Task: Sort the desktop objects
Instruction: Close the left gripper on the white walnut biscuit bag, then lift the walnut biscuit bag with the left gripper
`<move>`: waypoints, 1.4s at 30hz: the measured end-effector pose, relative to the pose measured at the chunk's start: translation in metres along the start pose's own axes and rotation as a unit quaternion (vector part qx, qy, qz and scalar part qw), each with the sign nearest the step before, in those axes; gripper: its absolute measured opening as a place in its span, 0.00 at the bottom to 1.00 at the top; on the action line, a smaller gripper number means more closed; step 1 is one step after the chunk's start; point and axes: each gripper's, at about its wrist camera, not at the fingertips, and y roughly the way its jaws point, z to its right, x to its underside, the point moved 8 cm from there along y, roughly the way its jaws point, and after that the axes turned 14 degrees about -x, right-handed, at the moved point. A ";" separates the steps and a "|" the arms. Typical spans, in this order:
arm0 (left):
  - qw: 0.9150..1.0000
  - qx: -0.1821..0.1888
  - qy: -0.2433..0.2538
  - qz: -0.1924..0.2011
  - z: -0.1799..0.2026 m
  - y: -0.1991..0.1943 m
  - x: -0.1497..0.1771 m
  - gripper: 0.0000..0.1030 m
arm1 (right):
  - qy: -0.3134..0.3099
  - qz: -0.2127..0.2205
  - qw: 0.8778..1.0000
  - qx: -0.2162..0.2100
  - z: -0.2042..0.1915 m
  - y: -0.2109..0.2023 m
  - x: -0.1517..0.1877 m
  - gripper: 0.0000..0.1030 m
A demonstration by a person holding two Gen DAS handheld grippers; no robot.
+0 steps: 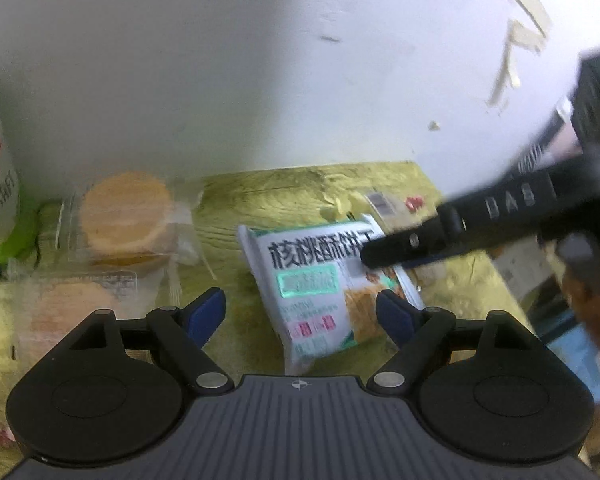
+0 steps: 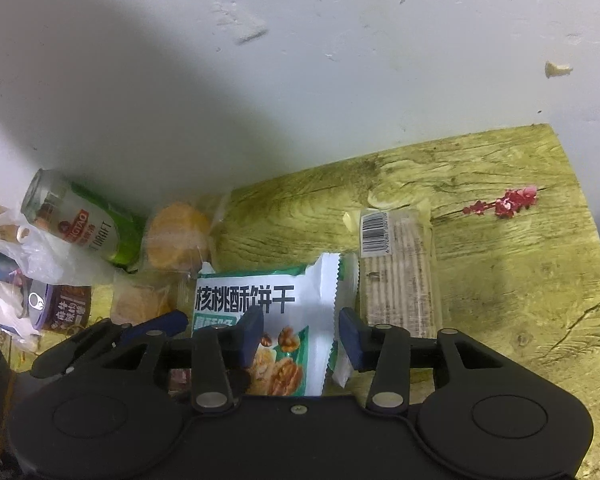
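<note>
A white and teal walnut biscuit packet [image 1: 312,280] [image 2: 288,304] lies on the yellow-green wooden table [image 2: 500,280]. My left gripper [image 1: 300,314] is open just in front of the packet, its blue pads wide apart on either side of it. In the right wrist view one of the left gripper's fingers [image 2: 160,324] shows at the lower left. My right gripper [image 2: 302,336] comes in from the right over the packet's end, jaws partly apart with the packet's serrated edge between them. Its black fingers [image 1: 400,246] cross the packet's top right corner.
A green beer can [image 2: 84,224] lies by the white wall. Beside it sit a wrapped round cake [image 1: 126,216] and another wrapped pastry [image 1: 80,300]. A wafer bar [image 2: 396,276] with a barcode lies right of the packet. A brown can [image 2: 60,308] and a plastic bag [image 2: 40,256] are at the far left.
</note>
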 end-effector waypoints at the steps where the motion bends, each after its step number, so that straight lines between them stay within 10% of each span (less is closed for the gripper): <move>1: 1.000 0.004 -0.014 -0.004 -0.002 0.001 -0.001 0.79 | 0.001 -0.002 1.000 -0.001 0.001 0.002 0.000 0.40; 12: 0.995 0.043 -0.080 -0.036 -0.008 0.011 -0.003 0.56 | 0.028 0.003 0.999 -0.031 0.004 0.009 -0.002 0.42; 42: 0.995 0.060 -0.065 -0.048 -0.007 0.009 -0.002 0.45 | 0.042 0.000 0.998 -0.041 0.005 0.009 -0.003 0.49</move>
